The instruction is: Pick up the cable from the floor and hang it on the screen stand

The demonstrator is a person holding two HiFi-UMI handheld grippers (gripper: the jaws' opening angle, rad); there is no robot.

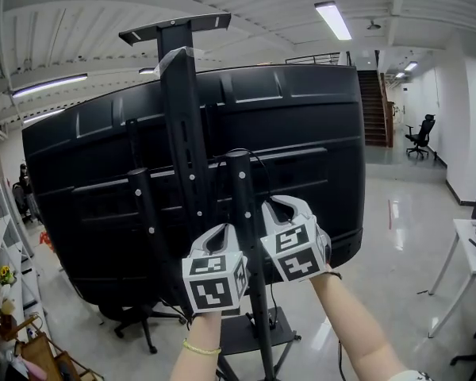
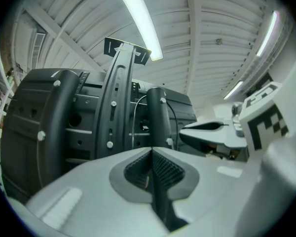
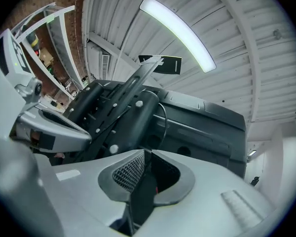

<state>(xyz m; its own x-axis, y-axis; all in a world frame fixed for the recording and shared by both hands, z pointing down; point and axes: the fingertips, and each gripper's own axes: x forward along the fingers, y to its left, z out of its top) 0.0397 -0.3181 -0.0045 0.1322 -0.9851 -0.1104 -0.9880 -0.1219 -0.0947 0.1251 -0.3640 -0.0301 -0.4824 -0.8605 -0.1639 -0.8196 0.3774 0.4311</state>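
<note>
The black screen [image 1: 309, 133] shows its back, mounted on the screen stand [image 1: 182, 125]. A thin black cable [image 1: 259, 167] loops over the top of the stand's right post [image 1: 239, 205]; it also shows as the cable [image 2: 174, 116] and the cable [image 3: 164, 124] beside that post. My left gripper [image 1: 222, 231] is held up just left of the post, its pads closed together with nothing seen between them [image 2: 152, 158]. My right gripper [image 1: 282, 205] is just right of the post, clear of the cable. Its jaws [image 3: 144, 158] stand a little apart, and the gap looks empty.
The stand's base plate [image 1: 242, 333] and a chair base [image 1: 135, 320] lie on the floor below. Shelves with clutter [image 1: 0, 292] line the left. A white table [image 1: 470, 248] stands at the right, an office chair [image 1: 420, 137] and stairs [image 1: 375, 109] farther back.
</note>
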